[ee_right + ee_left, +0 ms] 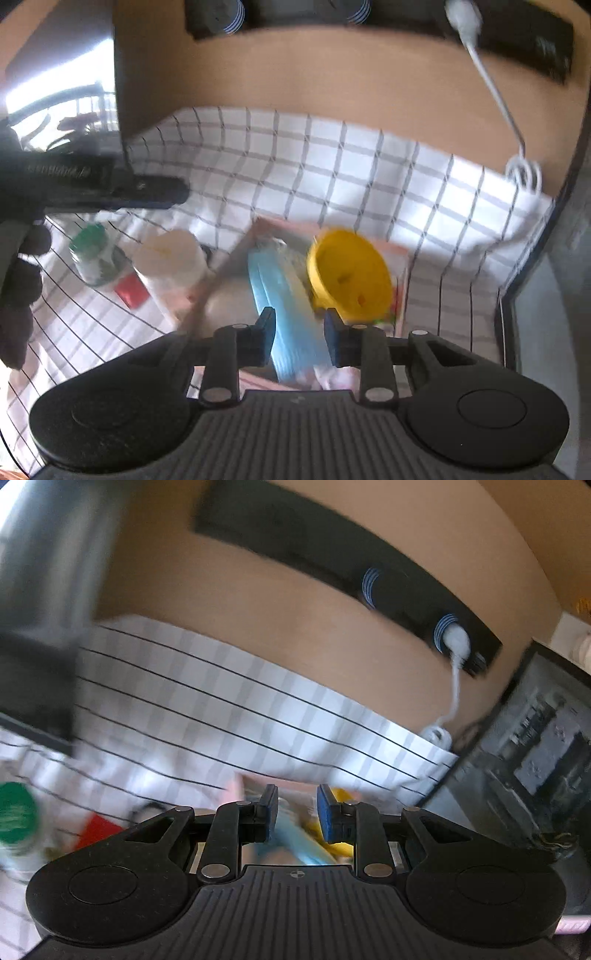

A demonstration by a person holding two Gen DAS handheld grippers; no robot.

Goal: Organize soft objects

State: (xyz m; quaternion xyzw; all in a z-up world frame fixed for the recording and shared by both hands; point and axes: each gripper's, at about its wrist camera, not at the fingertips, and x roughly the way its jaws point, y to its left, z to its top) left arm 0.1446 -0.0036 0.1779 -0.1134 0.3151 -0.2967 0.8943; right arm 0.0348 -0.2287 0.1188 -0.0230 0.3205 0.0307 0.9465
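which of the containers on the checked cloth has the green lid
The small jar at far left, capped green; the bigger jar beside it has a white lid, and the yellow bowl has none.

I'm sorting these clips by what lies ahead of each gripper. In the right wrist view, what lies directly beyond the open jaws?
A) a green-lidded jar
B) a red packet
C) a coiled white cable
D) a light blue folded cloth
D: the light blue folded cloth runs up between the open jaws of the right gripper, with the yellow bowl just to its right.
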